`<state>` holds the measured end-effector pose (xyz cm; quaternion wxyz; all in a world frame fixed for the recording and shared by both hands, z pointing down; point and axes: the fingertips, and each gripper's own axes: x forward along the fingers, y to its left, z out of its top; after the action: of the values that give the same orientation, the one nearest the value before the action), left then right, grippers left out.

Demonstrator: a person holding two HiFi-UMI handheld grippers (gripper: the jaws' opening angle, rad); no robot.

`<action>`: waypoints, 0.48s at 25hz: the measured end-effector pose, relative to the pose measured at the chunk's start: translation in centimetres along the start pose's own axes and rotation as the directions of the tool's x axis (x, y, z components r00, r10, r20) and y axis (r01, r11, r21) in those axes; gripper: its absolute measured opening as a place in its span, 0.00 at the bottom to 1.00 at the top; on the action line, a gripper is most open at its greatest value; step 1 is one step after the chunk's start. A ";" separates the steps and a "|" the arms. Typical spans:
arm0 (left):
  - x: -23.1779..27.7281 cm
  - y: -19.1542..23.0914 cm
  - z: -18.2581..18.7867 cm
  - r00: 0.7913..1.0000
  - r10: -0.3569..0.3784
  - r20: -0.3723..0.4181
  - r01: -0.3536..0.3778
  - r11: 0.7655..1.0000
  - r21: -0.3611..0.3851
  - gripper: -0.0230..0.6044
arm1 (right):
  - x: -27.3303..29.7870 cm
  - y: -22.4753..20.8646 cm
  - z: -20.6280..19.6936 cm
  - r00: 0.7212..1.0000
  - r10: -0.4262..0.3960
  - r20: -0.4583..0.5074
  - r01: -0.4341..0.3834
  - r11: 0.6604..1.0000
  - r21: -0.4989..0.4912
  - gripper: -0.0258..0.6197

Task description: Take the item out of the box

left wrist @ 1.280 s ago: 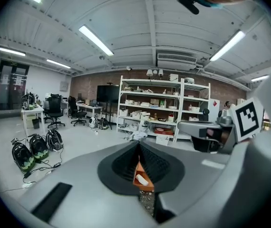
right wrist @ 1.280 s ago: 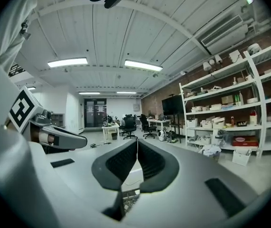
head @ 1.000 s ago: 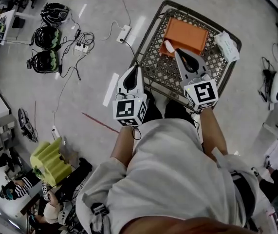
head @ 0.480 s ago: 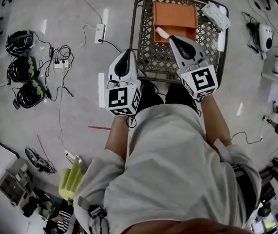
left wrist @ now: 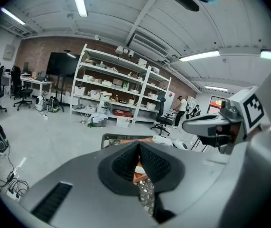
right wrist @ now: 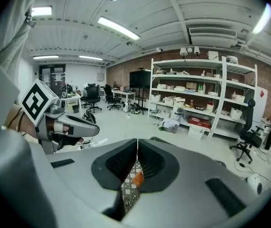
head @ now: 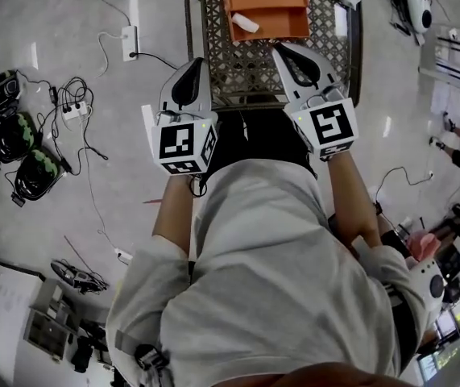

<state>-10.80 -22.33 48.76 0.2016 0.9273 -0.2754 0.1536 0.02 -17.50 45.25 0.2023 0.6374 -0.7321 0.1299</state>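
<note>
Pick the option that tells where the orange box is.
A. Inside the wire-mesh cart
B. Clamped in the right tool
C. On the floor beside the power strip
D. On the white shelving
A: in the head view the orange box lies on the mesh bottom of the cart, and the right tool is shut with nothing in it.

Head view steeply down from above; gripper views forward, slightly downward; orange box (head: 263,5) common to all.
</note>
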 end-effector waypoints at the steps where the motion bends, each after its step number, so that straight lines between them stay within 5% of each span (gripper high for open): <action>1: 0.4 -0.3 -0.6 1.000 -0.011 -0.014 0.011 1.000 0.004 0.05 | 0.2 -0.2 -1.0 1.000 0.000 -0.023 0.001 1.000 0.005 0.05; 5: 2.1 -0.9 -2.8 0.998 -0.023 -0.061 0.023 1.000 -0.013 0.05 | 1.1 -0.8 -5.0 0.994 0.033 -0.106 -0.033 0.999 0.002 0.05; 12: 3.8 1.2 -6.5 0.988 0.056 -0.141 -0.066 0.996 -0.067 0.05 | 4.6 -1.4 -8.4 0.977 0.113 -0.178 -0.118 0.993 -0.017 0.05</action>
<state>-9.57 -21.94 56.25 0.2487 0.8976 -0.2943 0.2140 1.99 -18.00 54.72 0.2671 0.5768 -0.7489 0.1875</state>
